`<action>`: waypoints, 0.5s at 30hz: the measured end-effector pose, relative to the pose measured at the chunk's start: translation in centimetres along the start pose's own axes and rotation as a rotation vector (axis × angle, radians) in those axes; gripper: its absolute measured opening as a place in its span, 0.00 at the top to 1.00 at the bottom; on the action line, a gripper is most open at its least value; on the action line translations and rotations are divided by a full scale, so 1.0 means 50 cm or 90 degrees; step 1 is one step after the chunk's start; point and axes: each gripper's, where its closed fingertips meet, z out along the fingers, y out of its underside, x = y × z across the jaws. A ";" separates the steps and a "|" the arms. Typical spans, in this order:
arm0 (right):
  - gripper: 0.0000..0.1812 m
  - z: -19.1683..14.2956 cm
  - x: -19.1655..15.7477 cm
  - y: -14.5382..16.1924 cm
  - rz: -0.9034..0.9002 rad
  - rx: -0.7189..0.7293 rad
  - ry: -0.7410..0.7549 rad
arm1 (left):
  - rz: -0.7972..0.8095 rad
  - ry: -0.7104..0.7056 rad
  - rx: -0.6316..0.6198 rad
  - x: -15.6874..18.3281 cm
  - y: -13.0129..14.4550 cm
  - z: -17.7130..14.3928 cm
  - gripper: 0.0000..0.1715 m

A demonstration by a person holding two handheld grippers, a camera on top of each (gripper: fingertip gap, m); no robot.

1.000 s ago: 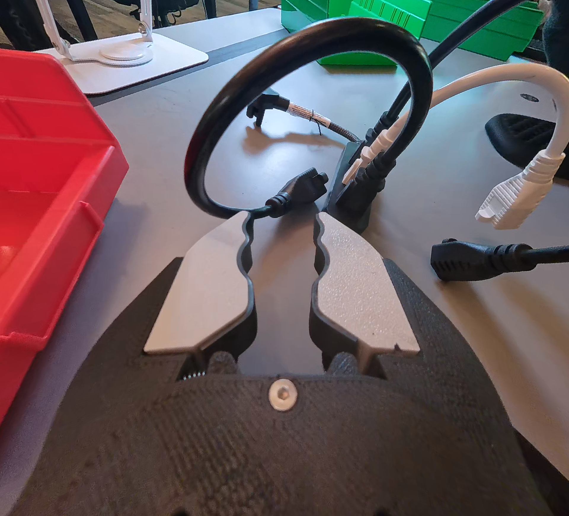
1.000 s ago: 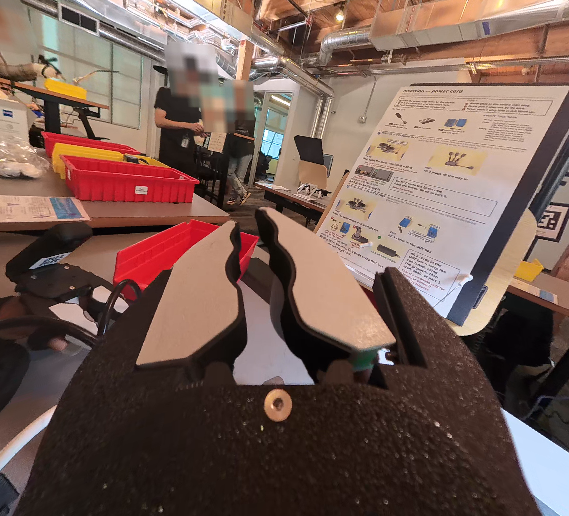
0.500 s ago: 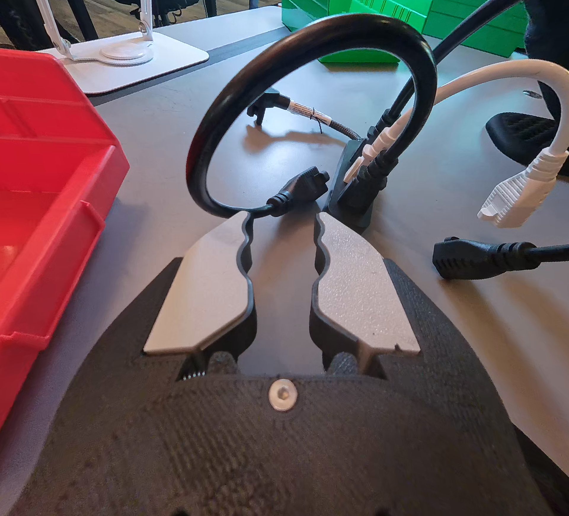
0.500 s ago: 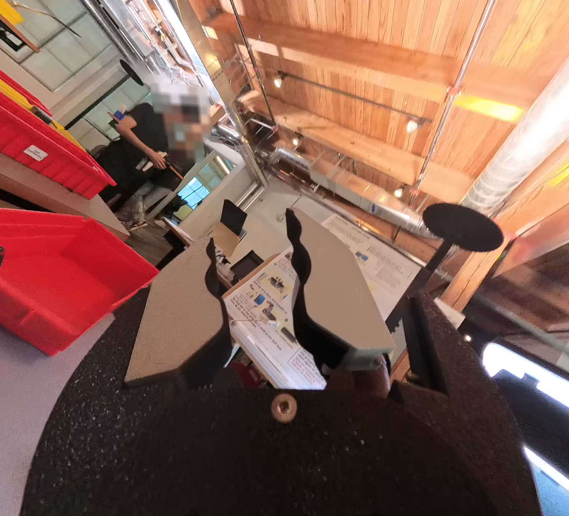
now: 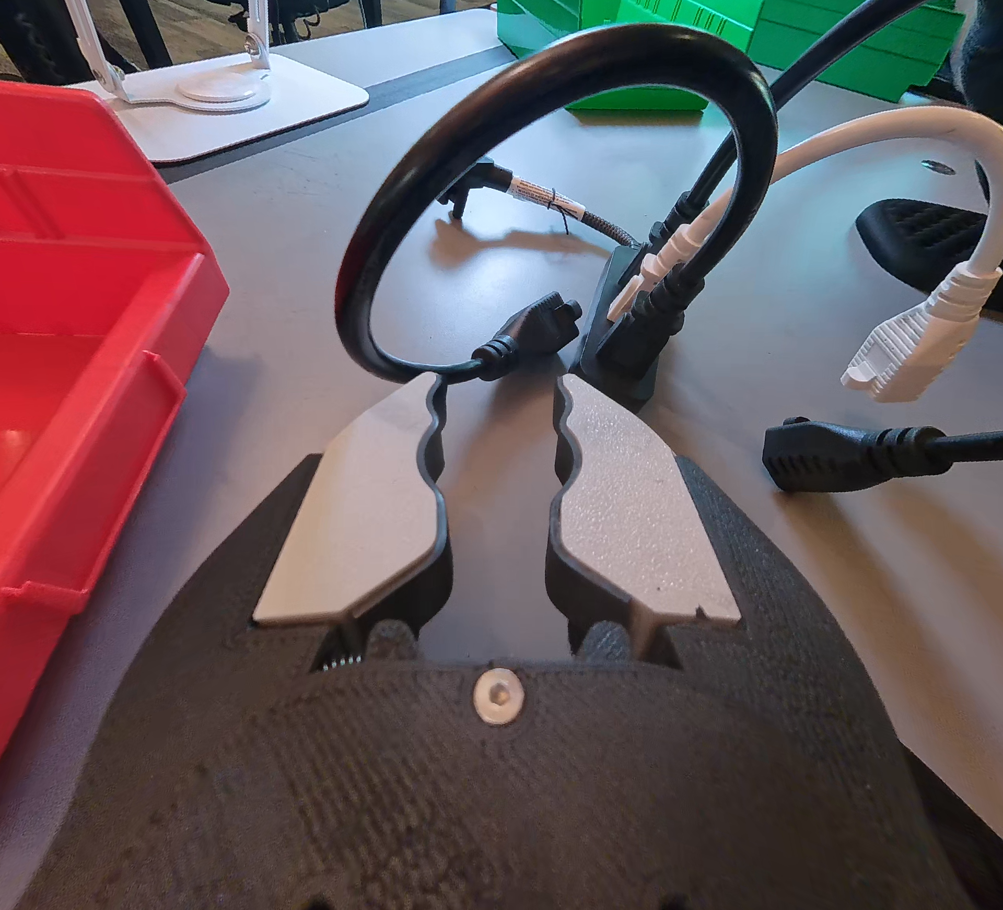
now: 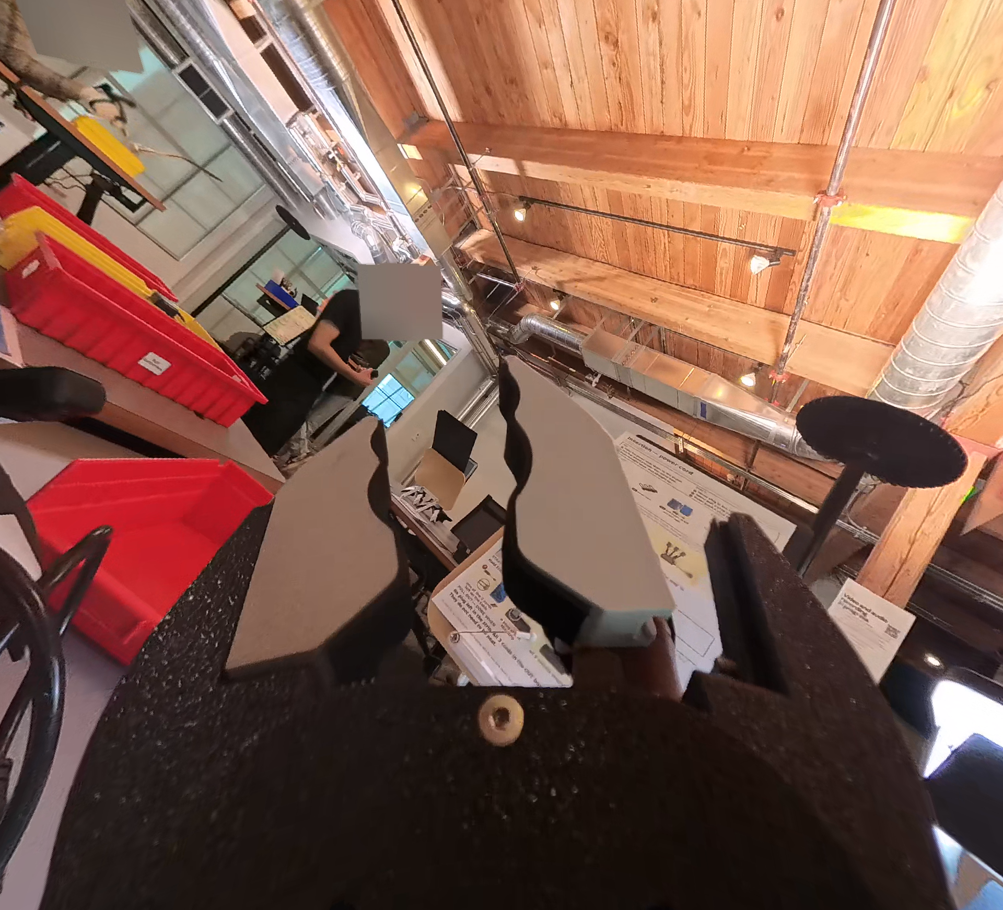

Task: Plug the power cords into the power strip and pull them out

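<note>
Left gripper (image 5: 496,398) low over grey table (image 5: 282,232), jaws spread, holding nothing | black power strip (image 5: 616,341) just ahead mid-table, two black cords and white cord (image 5: 846,129) plugged in | looped black cord (image 5: 543,135) arching over it | red bin (image 5: 81,341) at left edge | right gripper (image 6: 442,441) tilted toward wooden ceiling, jaws apart, empty

The tabletop (image 5: 282,211) is seen from low and close in the left wrist view, faced level toward the power strip (image 5: 619,336). The right wrist view is tilted steeply upward at the wooden ceiling (image 6: 705,70). Only the red bin (image 5: 81,341) (image 6: 141,547) is shared.
</note>
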 end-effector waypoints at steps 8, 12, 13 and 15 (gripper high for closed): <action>0.49 0.000 -0.009 0.007 -0.088 -0.018 0.000 | 0.003 -0.003 -0.002 0.000 0.001 0.000 0.78; 0.45 0.002 -0.012 0.020 -0.161 -0.046 0.003 | 0.001 -0.003 -0.003 -0.001 0.001 0.001 0.78; 0.44 0.003 -0.013 0.026 -0.180 -0.056 0.004 | 0.001 -0.003 -0.003 -0.001 0.002 0.001 0.78; 0.44 0.003 -0.016 0.038 -0.205 -0.071 0.003 | 0.001 -0.003 -0.004 0.000 0.002 0.001 0.78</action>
